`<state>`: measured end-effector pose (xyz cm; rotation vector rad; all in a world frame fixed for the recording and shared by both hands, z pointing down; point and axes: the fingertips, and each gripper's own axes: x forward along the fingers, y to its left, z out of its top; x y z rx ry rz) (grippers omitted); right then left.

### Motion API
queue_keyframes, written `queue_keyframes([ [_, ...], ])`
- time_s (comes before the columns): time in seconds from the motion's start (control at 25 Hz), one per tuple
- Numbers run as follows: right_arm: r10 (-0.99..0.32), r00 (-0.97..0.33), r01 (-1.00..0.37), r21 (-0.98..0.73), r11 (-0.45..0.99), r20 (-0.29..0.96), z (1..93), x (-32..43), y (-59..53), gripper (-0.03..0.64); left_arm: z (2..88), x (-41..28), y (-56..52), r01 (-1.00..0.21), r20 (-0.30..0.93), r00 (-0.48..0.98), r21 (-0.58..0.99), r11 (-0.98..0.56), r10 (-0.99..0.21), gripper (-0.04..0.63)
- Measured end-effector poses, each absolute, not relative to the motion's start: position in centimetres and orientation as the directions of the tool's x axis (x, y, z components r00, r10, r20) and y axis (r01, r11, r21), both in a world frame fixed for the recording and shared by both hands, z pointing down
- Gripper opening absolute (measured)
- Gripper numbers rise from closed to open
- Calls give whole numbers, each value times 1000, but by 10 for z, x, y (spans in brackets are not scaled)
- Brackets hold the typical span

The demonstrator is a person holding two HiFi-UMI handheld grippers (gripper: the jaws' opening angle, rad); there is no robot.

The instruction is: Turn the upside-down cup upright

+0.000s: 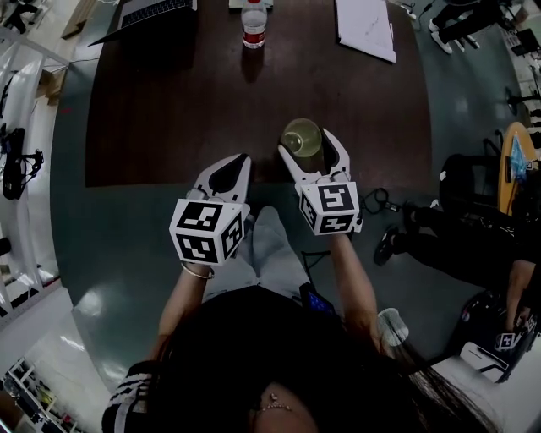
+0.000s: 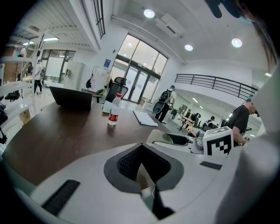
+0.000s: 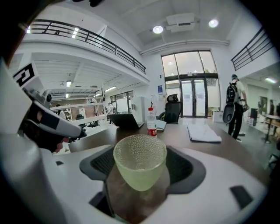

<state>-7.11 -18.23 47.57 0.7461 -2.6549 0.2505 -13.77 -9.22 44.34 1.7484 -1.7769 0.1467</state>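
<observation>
The pale green pebbled glass cup (image 3: 140,164) stands mouth up between the fingers (image 3: 183,168) of the right gripper (image 1: 313,150), which close on its sides and hold it. It sits over the near edge of the dark brown counter (image 1: 169,110), right of centre. Whether its base touches the wood is hard to tell from these angles. Just to the left, apart from the cup, the left gripper (image 1: 230,166) has its fingers (image 2: 127,162) shut together with nothing between them. At the far side of the counter stand a water bottle (image 1: 254,25) with a red label, an open laptop (image 1: 152,13) to its left and a stack of white papers (image 1: 365,25) to its right.
</observation>
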Motion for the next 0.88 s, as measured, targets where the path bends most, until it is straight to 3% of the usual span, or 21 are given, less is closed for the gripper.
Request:
queue_keyframes([
  [0.88, -468, -852, -489, -36, 872, 234, 369, -66, -164, 364, 375, -130, -91, -952, 365, 81, 304, 37, -928, 2],
])
